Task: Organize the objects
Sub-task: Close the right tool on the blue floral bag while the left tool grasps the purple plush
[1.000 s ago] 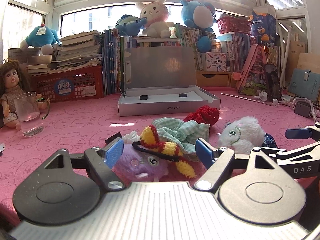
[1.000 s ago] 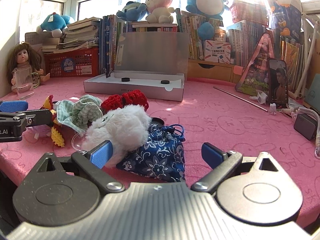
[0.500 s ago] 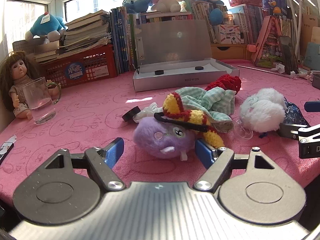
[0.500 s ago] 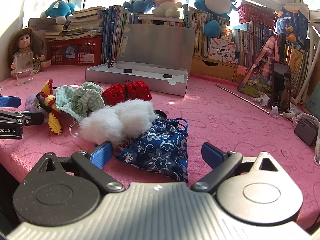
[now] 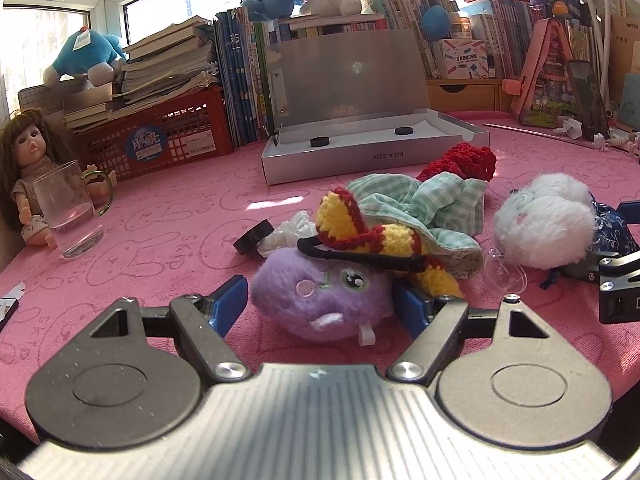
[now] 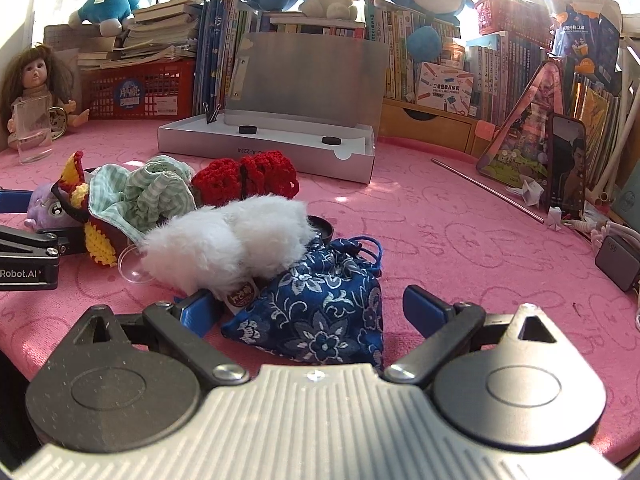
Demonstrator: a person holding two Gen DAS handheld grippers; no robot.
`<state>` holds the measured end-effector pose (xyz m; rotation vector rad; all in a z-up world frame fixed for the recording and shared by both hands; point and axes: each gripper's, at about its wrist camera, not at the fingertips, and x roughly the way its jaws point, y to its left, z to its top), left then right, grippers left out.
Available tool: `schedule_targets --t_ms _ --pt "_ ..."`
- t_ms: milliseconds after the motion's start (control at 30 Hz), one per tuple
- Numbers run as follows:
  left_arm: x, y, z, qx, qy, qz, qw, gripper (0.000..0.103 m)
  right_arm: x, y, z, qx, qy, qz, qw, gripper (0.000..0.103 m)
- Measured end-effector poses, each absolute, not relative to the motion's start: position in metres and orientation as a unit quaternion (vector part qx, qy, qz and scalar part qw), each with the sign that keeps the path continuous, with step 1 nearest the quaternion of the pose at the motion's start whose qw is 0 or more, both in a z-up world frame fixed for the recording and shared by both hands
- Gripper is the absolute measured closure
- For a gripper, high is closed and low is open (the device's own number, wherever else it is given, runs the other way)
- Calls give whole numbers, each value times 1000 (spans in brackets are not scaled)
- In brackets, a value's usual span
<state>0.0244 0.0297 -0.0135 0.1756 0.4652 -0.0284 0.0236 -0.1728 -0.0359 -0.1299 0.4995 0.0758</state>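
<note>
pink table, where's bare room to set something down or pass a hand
Free: the pink table between glass mug and toy pile; also right of the blue floral pouch toward the metal rod. The open silver box holds only two black discs. Crowded: the pile around the purple plush.

The silver box carries "NO.A-2224" on its front wall, printed upside down. In the right wrist view, the left tool at the picture's left edge reads "Robot.AI" on its black body. The pink cloth on the surface shows faint "SKIP" lettering among rabbit outlines.
</note>
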Motion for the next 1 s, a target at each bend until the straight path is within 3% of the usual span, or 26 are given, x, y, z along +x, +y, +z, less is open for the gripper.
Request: schedule_targets --t_ms 1000 --pt "36 32 -17 49 232 -7 972 20 36 -182 -41 -23 259 30 965 0"
